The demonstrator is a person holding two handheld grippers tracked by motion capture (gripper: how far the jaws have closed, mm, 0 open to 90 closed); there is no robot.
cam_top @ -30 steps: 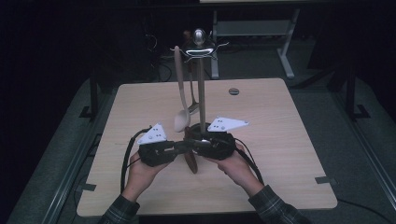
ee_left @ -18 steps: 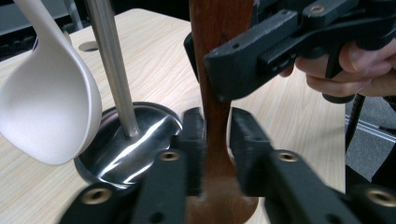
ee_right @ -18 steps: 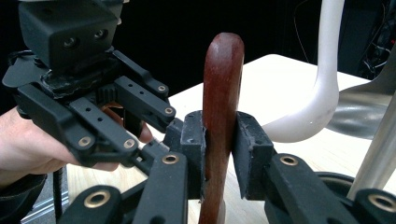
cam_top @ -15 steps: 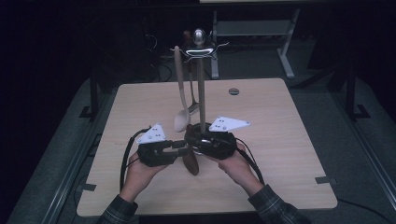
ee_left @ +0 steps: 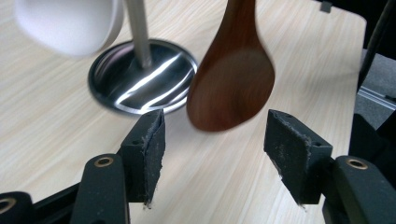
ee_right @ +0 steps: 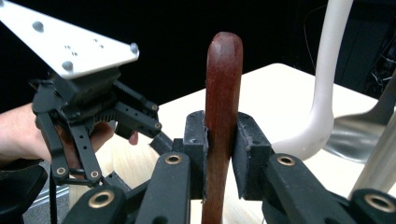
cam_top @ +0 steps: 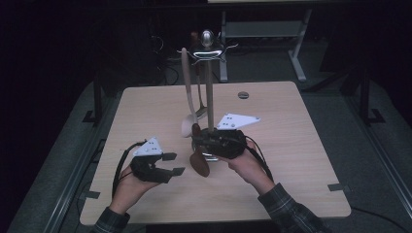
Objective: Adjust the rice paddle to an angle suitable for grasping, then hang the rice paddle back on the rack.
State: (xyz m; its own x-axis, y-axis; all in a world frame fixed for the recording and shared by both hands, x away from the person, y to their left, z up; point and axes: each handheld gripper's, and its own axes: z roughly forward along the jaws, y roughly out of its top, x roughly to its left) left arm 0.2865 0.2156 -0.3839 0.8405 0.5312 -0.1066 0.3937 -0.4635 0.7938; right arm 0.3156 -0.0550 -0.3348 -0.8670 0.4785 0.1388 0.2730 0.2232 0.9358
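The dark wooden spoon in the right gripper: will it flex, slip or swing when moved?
The wooden spoon looks solid, so probably stiff. The right gripper clamps only its narrow handle, so the hanging bowl could pivot. Its smooth finish may slip somewhat; the left gripper stands open, giving no support.

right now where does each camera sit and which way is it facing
High view: above the person's side, facing forward and down on the table; both forearms, left gripper and right gripper show.
Left gripper view: rides that gripper, looks along its open jaws at the brown wooden spoon and the stand's steel base.
Right gripper view: rides that gripper, looks along jaws clamped on the spoon's handle, with the left hand behind.
All three share the spoon; the white ladle shows too.
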